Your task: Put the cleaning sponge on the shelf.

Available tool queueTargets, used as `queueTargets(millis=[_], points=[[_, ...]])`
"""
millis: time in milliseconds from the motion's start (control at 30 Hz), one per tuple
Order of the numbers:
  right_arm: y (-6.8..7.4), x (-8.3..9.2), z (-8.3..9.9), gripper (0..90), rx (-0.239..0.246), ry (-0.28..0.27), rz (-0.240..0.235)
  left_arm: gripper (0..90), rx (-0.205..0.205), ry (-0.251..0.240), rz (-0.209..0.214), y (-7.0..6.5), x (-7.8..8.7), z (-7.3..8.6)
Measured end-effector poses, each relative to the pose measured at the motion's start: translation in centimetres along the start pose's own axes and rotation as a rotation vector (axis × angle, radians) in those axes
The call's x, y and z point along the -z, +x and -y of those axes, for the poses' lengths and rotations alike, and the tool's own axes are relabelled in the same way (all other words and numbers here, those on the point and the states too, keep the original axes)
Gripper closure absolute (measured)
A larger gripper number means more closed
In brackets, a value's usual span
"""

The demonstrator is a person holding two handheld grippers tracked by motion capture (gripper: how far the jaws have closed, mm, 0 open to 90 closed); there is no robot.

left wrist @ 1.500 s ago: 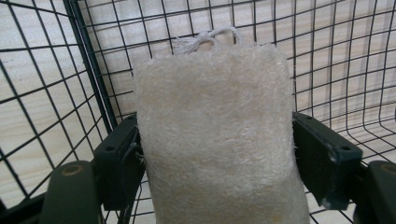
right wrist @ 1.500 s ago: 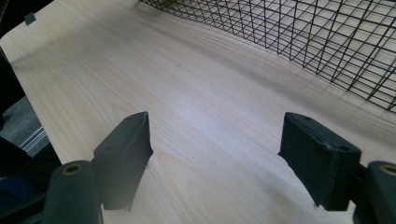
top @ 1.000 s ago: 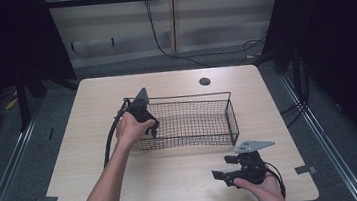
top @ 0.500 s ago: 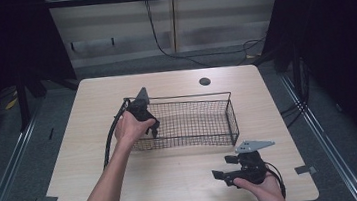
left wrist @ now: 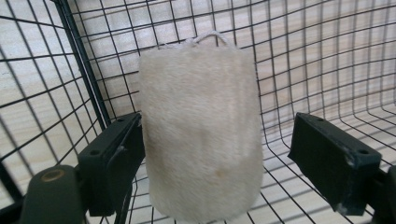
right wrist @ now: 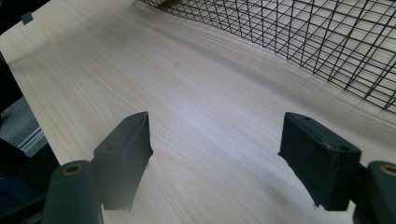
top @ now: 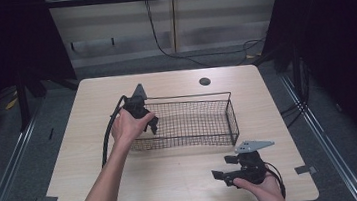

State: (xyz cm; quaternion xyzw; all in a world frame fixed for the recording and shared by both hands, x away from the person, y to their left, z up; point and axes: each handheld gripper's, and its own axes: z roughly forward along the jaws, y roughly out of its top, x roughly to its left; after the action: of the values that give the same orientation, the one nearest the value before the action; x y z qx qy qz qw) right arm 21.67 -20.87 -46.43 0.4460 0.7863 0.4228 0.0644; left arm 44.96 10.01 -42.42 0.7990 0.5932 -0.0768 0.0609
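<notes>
A cream loofah (left wrist: pixel 201 135) with a white string loop stands inside the black wire basket (left wrist: pixel 79 56), near a corner of it. My left gripper (left wrist: pixel 219 140) reaches down into the basket's left end (top: pixel 150 126). Its jaws have just been opening: the loofah is between them, close against the left pad (left wrist: pixel 133 144), with a clear gap to the right pad (left wrist: pixel 327 149). My right gripper (top: pixel 224 168) rests low over the table near the front right, open, with only bare wood between its fingers (right wrist: pixel 215 140).
The wire basket (top: pixel 191 97) sits across the middle of the light wooden table (top: pixel 175 181); its near wall shows in the right gripper view (right wrist: pixel 303 32). A round dark grommet (top: pixel 204 81) is set in the table behind the basket. Dark floor surrounds the table.
</notes>
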Motion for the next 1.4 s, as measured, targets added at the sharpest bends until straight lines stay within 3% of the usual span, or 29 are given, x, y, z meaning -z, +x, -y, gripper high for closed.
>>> queueTargets(millis=[233,367,467,500,533,633,833,867,900,933,967,1000,1033,1167,1300,1400], points=[[0.0,0.0,0.0,24.3,-0.005,-0.001,0.001,17.7,-0.028,-0.034,0.035,0.5,1.4,0.5],[0.0,0.0,0.0,24.3,0.000,-0.001,0.001,17.9,-0.039,-0.078,0.062,0.8,2.3,1.0],[0.0,0.0,0.0,24.3,0.001,0.000,0.000,19.5,-0.056,-0.119,0.115,0.9,3.2,1.6],[0.0,0.0,0.0,24.3,0.001,0.000,0.000,19.8,-0.056,-0.119,0.115,0.9,3.2,1.6],[0.0,0.0,0.0,24.3,0.001,0.000,0.001,19.8,-0.075,-0.152,0.143,1.0,3.8,2.0],[0.0,0.0,0.0,24.3,-0.001,-0.001,0.002,19.6,-0.112,-0.186,0.184,1.4,4.5,2.5],[0.0,0.0,0.0,24.3,0.001,0.001,0.002,20.1,-0.158,-0.248,0.229,1.8,5.5,3.5],[0.0,0.0,0.0,24.3,0.001,-0.001,0.002,20.0,-0.173,-0.275,0.265,1.8,5.9,3.9],[0.0,0.0,0.0,24.3,0.001,-0.001,0.002,19.9,-0.173,-0.275,0.265,1.8,5.9,3.9],[0.0,0.0,0.0,24.3,0.000,0.001,0.004,19.3,-0.203,-0.291,0.286,1.9,6.2,4.3],[0.0,0.0,0.0,24.3,0.001,0.001,0.004,18.0,-0.203,-0.291,0.286,1.9,6.2,4.3],[0.0,0.0,0.0,24.3,-0.001,0.001,0.004,16.8,-0.244,-0.294,0.307,2.2,6.6,4.6],[0.0,0.0,0.0,24.3,-0.004,-0.001,0.004,17.0,-0.249,-0.299,0.321,2.3,6.7,4.9],[0.0,0.0,0.0,24.3,-0.003,0.000,0.005,20.7,-0.269,-0.317,0.317,2.9,7.2,5.8],[0.0,0.0,0.0,24.3,-0.004,0.000,0.005,22.3,-0.316,-0.353,0.320,3.2,7.8,6.7],[0.0,0.0,0.0,24.3,-0.002,0.000,0.007,23.4,-0.327,-0.416,0.333,3.2,8.1,7.6]])
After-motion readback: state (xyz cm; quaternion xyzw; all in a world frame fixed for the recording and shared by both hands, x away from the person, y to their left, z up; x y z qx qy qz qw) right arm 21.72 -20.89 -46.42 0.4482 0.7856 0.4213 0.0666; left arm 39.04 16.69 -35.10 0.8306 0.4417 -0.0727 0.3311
